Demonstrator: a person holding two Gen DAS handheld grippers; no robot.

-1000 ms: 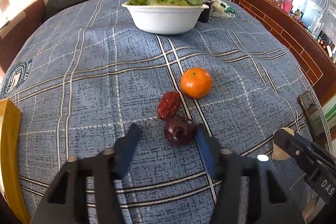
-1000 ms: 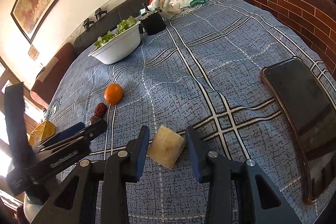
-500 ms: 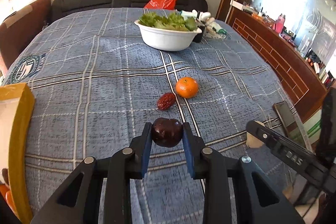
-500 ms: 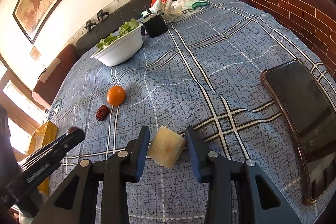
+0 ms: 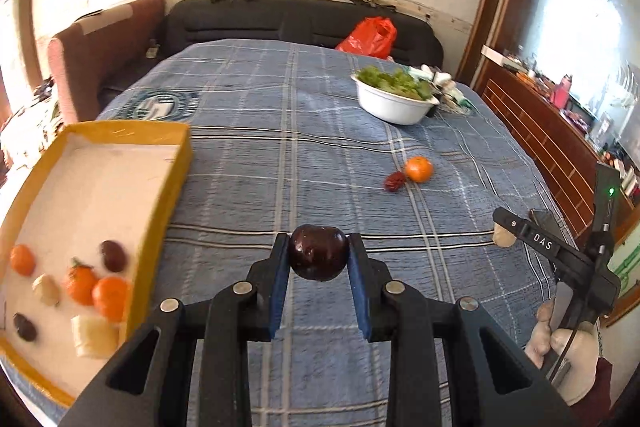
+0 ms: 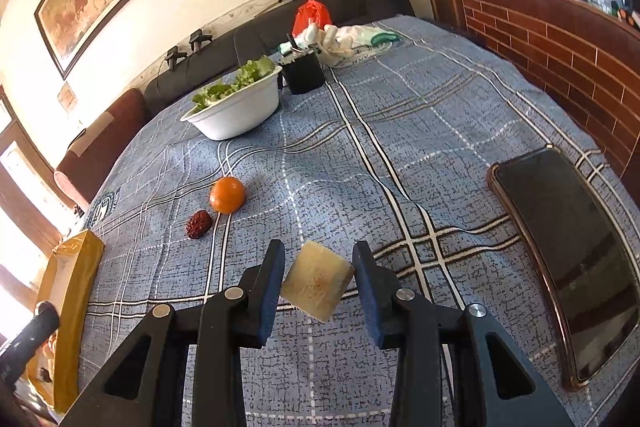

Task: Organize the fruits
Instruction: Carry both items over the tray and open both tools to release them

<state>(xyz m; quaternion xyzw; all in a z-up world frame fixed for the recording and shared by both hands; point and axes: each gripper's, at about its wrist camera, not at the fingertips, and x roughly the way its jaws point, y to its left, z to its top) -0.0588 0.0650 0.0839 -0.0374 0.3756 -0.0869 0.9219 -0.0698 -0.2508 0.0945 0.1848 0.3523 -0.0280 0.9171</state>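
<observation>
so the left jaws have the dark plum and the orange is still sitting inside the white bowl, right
Not quite. The left gripper does hold the dark plum, but the orange lies on the tablecloth beside a red date, apart from the white bowl. The left wrist view shows it.

Dark glossy plum (image 5: 318, 253) pinched aloft, near centre. Pale cut chunk (image 6: 317, 281) tilted, lifted. Orange (image 5: 418, 169) touching wrinkled red date (image 5: 395, 181) on cloth, far right. More fruit inside yellow box (image 5: 168, 195), left.
</observation>
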